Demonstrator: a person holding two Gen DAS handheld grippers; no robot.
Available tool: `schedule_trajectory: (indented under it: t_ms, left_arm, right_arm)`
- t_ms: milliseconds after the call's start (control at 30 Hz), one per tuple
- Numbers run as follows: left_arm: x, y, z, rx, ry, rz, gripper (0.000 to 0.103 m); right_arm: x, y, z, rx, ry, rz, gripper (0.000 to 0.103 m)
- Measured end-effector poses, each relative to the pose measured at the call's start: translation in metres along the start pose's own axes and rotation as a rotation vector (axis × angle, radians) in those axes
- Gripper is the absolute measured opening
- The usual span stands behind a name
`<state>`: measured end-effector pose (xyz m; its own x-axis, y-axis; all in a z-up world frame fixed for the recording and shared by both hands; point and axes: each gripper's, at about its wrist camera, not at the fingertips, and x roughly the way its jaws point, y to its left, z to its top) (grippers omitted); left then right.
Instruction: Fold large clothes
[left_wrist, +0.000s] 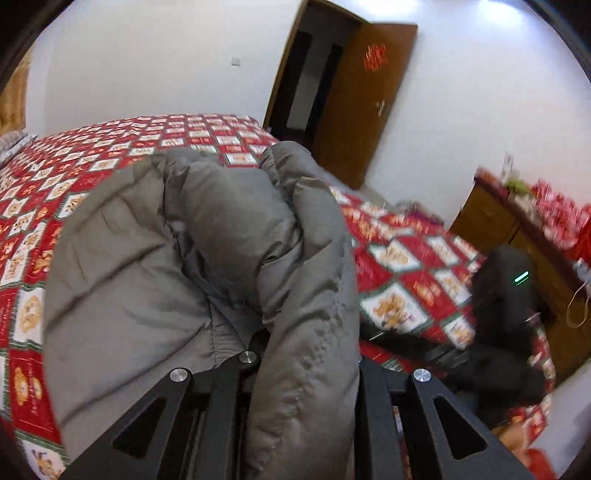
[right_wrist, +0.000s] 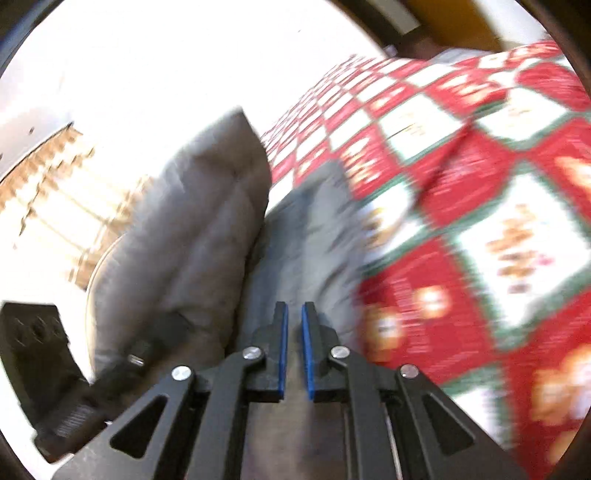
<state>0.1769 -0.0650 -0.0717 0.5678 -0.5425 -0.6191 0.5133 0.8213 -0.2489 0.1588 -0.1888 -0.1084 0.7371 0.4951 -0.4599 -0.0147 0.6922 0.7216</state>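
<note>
**Grey padded jacket on the checked bed**

On the red checked bedspread (left_wrist: 402, 258), the grey padded jacket (left_wrist: 177, 258) lies bunched. The left gripper (left_wrist: 306, 369) clamps its thick fold. The right gripper (right_wrist: 294, 350), jaws slightly parted and empty, hovers over jacket fabric.

We see heavy motion blur in the right wrist view, its upper left blown out white; the left is sharper, evenly lit. Both bend and darken at the rims.

Grey puffy jacket (left_wrist: 192, 236) — bunched, apparently half-folded.
</note>
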Motion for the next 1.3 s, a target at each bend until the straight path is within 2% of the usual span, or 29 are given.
schedule_trajectory:
  t_ms: [67, 133, 167, 200, 333, 400, 433, 500, 567, 667, 700, 733, 800, 833, 867, 900, 1000, 1067, 1100, 1167, 1267, 1300]
  left_arm:
    - [0.011, -0.012, -0.011, 0.059, 0.007, 0.034, 0.014]
    - [0.017, -0.023, -0.019, 0.108, 0.004, 0.051, 0.014]
    - [0.020, -0.028, -0.023, 0.137, -0.002, 0.055, 0.014]
    - [0.023, -0.031, -0.028, 0.162, -0.008, 0.056, 0.014]
    - [0.032, -0.043, -0.050, 0.290, -0.031, 0.081, 0.014]
    - [0.033, -0.046, -0.056, 0.332, -0.036, 0.102, 0.015]
    - [0.032, -0.045, -0.057, 0.345, -0.038, 0.110, 0.015]
    - [0.031, -0.045, -0.059, 0.359, -0.039, 0.116, 0.016]
    - [0.030, -0.045, -0.060, 0.377, -0.039, 0.123, 0.017]
    - [0.023, -0.043, -0.062, 0.399, -0.039, 0.122, 0.019]
    - [0.022, -0.045, -0.063, 0.398, -0.035, 0.116, 0.020]
    - [0.018, -0.043, -0.063, 0.397, -0.031, 0.108, 0.024]
    - [0.011, -0.045, -0.066, 0.408, -0.014, 0.085, 0.035]
    - [0.003, -0.045, -0.068, 0.423, 0.005, 0.068, 0.046]
    - [-0.007, -0.045, -0.071, 0.444, 0.020, 0.047, 0.054]
    - [-0.016, -0.044, -0.074, 0.460, 0.021, 0.034, 0.055]
    - [-0.065, -0.026, -0.079, 0.456, 0.013, -0.059, 0.058]
    - [-0.110, 0.004, -0.075, 0.375, -0.005, -0.185, 0.065]
    - [-0.128, 0.022, -0.071, 0.329, -0.026, -0.232, 0.071]
    - [-0.159, 0.056, -0.056, 0.227, -0.093, -0.267, 0.083]
    - [-0.182, 0.116, -0.023, 0.050, -0.202, -0.143, 0.087]
    - [-0.182, 0.138, -0.012, -0.019, -0.219, -0.083, 0.087]
  right_arm:
    - [-0.014, -0.009, 0.000, 0.010, -0.030, -0.032, 0.025]
    - [-0.025, -0.014, 0.001, 0.019, -0.049, -0.020, 0.041]
    - [-0.031, -0.015, 0.001, 0.022, -0.052, -0.008, 0.056]
    - [-0.032, -0.014, 0.004, 0.029, -0.056, 0.013, 0.066]
    - [-0.030, -0.010, 0.024, 0.064, -0.028, 0.103, 0.077]
    - [-0.021, -0.001, 0.042, 0.049, 0.020, 0.097, 0.079]
    - [-0.018, 0.006, 0.044, 0.023, 0.043, 0.090, 0.080]
    - [-0.003, 0.023, 0.054, -0.055, 0.088, 0.099, 0.094]
    - [0.006, 0.041, 0.059, -0.159, 0.121, 0.081, 0.101]
    - [0.028, 0.070, 0.062, -0.353, 0.181, -0.056, 0.101]
    - [0.040, 0.077, 0.062, -0.412, 0.226, -0.105, 0.101]
    - [0.047, 0.072, 0.059, -0.444, 0.264, -0.144, 0.098]
    - [0.066, 0.072, 0.061, -0.495, 0.326, -0.216, 0.068]
    - [0.070, 0.070, 0.060, -0.498, 0.356, -0.227, 0.062]
    - [0.067, 0.058, 0.058, -0.496, 0.371, -0.227, 0.048]
    - [0.068, 0.048, 0.058, -0.495, 0.388, -0.229, 0.039]
    - [0.061, 0.036, 0.053, -0.472, 0.392, -0.229, 0.033]
    - [0.060, 0.029, 0.053, -0.428, 0.398, -0.223, 0.032]
    - [0.060, 0.029, 0.053, -0.402, 0.402, -0.217, 0.032]
    - [0.059, 0.026, 0.056, -0.309, 0.408, -0.166, 0.030]
    - [0.059, 0.032, 0.058, -0.168, 0.413, 0.051, 0.027]
    - [0.059, 0.035, 0.055, -0.119, 0.413, 0.164, 0.026]
